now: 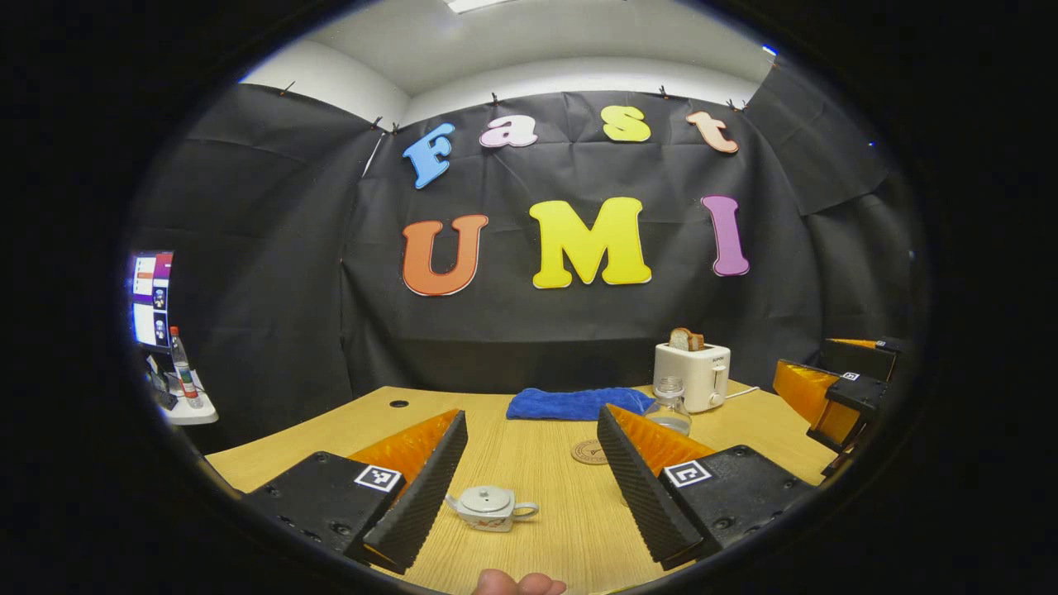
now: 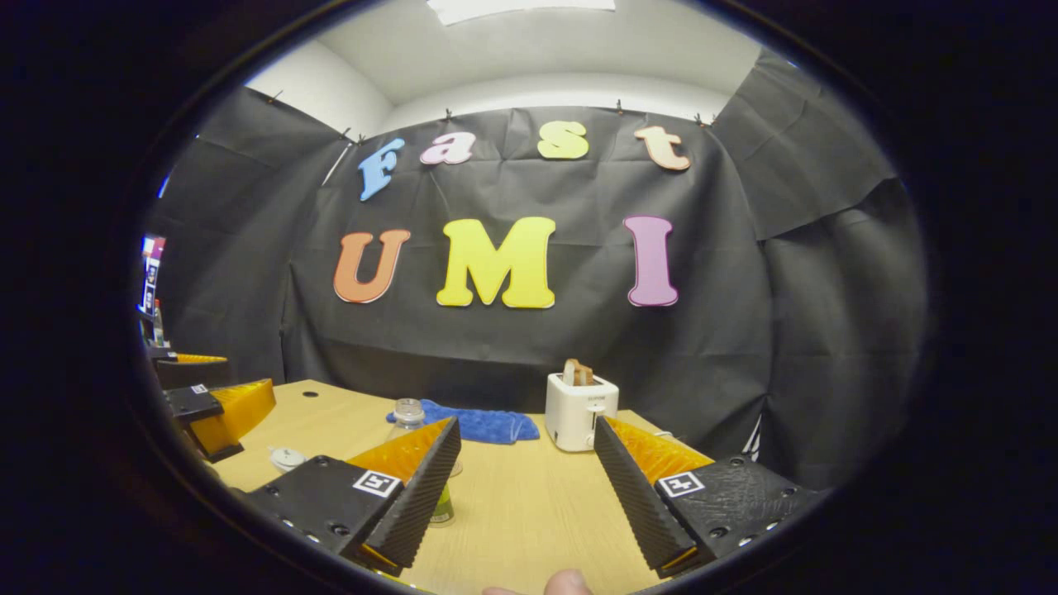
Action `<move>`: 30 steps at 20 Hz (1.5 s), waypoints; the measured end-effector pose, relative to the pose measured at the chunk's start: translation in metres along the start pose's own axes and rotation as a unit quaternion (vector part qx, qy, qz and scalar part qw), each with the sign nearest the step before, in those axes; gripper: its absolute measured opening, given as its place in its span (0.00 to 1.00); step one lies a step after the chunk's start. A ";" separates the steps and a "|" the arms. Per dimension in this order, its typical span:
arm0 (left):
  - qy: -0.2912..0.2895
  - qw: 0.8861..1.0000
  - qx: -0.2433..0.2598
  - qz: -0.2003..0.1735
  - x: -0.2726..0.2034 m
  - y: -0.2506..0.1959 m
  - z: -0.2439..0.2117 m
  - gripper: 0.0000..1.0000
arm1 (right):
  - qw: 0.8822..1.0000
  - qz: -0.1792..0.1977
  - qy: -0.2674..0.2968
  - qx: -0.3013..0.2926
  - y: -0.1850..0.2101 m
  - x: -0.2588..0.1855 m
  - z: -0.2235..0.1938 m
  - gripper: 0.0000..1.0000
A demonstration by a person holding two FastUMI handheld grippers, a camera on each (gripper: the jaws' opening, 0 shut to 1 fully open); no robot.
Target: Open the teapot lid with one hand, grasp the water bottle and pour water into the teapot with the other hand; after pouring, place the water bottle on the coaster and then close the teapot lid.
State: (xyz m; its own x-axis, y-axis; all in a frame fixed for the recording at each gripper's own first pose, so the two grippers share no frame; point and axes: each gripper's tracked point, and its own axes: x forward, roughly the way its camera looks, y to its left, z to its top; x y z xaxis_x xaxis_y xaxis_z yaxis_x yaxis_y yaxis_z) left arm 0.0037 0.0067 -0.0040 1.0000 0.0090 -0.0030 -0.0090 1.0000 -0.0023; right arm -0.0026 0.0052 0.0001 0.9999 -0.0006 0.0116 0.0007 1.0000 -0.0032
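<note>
Table (image 1: 529, 463) carries everything, task judged at its start: lid on, bottle untouched. Left gripper (image 1: 529, 487) hangs with fingers wide apart, holding nothing, teapot (image 1: 489, 506) between them on the near table, lid (image 1: 486, 498) seated. Right gripper (image 2: 525, 487) also spread and empty; bottle (image 2: 407, 413) pokes up behind its left finger. In left gripper view the bottle (image 1: 669, 406) stands just behind the coaster (image 1: 589, 452), right of the teapot. Next move probably: left drops onto the lid knob, a small target needing a centred pinch, while right shifts left to the bottle. Toaster (image 1: 693, 373) with bread sits close behind the bottle, could crowd the grasp; blue towel (image 1: 579, 403) lies further back, out of the way
</note>
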 end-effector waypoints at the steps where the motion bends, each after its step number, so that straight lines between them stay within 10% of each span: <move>1: 0.002 1.000 0.001 0.001 0.000 0.001 -0.001 0.99 | 1.000 0.000 -0.001 -0.001 0.000 0.000 -0.001 0.97; 30: 0.145 0.989 0.003 0.028 0.015 0.043 -0.104 0.98 | 0.999 0.008 0.038 0.015 -0.042 0.018 -0.070 0.98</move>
State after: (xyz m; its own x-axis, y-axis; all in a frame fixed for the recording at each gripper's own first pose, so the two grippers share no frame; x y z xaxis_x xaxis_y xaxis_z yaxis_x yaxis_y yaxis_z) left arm 0.0177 0.0498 -0.1080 0.9548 0.0646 -0.2903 -0.0637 0.9979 0.0127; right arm 0.0164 -0.0373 -0.0691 0.9978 0.0154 -0.0642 -0.0137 0.9996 0.0264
